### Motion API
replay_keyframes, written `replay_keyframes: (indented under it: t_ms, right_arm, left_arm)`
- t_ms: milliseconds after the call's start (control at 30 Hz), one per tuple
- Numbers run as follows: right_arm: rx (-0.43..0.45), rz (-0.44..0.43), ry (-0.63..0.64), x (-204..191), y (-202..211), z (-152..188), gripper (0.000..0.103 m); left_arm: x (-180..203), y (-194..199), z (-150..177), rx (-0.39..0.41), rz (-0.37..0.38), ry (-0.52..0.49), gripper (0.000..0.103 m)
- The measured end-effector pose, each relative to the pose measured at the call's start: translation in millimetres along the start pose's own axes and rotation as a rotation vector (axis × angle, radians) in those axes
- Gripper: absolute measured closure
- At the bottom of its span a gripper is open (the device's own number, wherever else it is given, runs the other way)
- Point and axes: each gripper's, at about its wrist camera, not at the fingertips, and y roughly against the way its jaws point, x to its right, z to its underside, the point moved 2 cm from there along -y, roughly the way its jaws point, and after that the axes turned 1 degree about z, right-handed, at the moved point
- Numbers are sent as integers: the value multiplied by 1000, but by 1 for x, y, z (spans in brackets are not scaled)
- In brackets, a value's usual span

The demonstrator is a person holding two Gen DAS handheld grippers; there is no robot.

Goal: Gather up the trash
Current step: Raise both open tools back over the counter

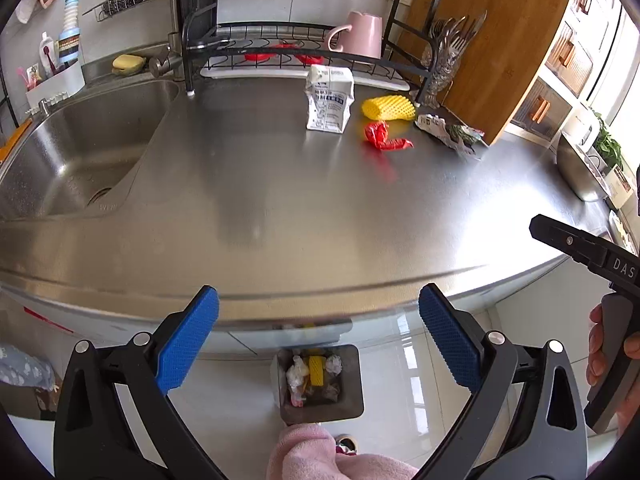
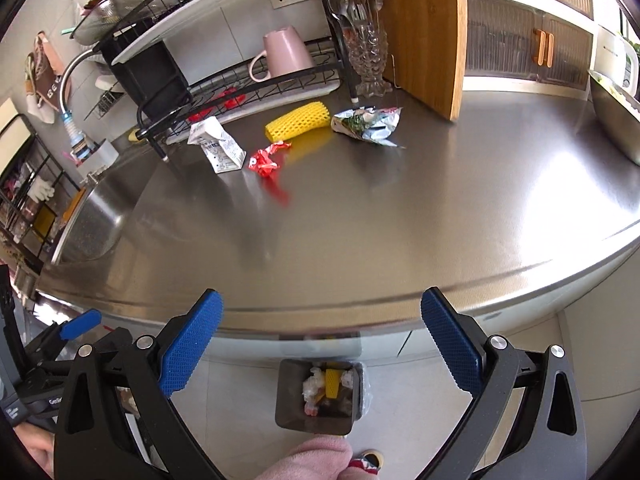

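On the steel counter (image 1: 280,200) lie a white milk carton (image 1: 329,99), a yellow foam net (image 1: 389,109), a crumpled red wrapper (image 1: 383,136) and a silvery snack bag (image 1: 448,130). The right wrist view shows the same carton (image 2: 218,144), net (image 2: 298,121), red wrapper (image 2: 266,160) and snack bag (image 2: 366,122). A grey bin (image 1: 320,384) with trash inside stands on the floor below the counter edge, also the bin (image 2: 320,394). My left gripper (image 1: 319,344) hangs open over the bin, empty. My right gripper (image 2: 321,344) is open too, empty.
A sink (image 1: 76,152) is at the left, and a dish rack (image 1: 288,52) with a pink mug (image 1: 360,36) stands behind the trash. A wooden cutting board (image 1: 500,40) leans at the back right. A metal bowl (image 1: 580,176) sits far right. A pink-clad knee (image 1: 312,452) is below.
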Motion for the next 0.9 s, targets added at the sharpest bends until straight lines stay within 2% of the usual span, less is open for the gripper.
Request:
replay_keyframes:
  t_ms: [200, 500, 667, 900]
  right_arm:
    - [13, 13, -25, -3, -22, -39, 3]
    - [31, 73, -48, 7, -50, -93, 3]
    - [25, 110, -68, 19, -72, -117, 3]
    - [-16, 158, -112, 41, -108, -136, 3]
  left_arm:
    - [-9, -16, -51, 30, 10, -11, 8]
    - [-1, -50, -120, 53, 46, -67, 8]
    - [4, -75, -152, 48, 69, -91, 8]
    - [15, -116, -181, 23, 101, -90, 8]
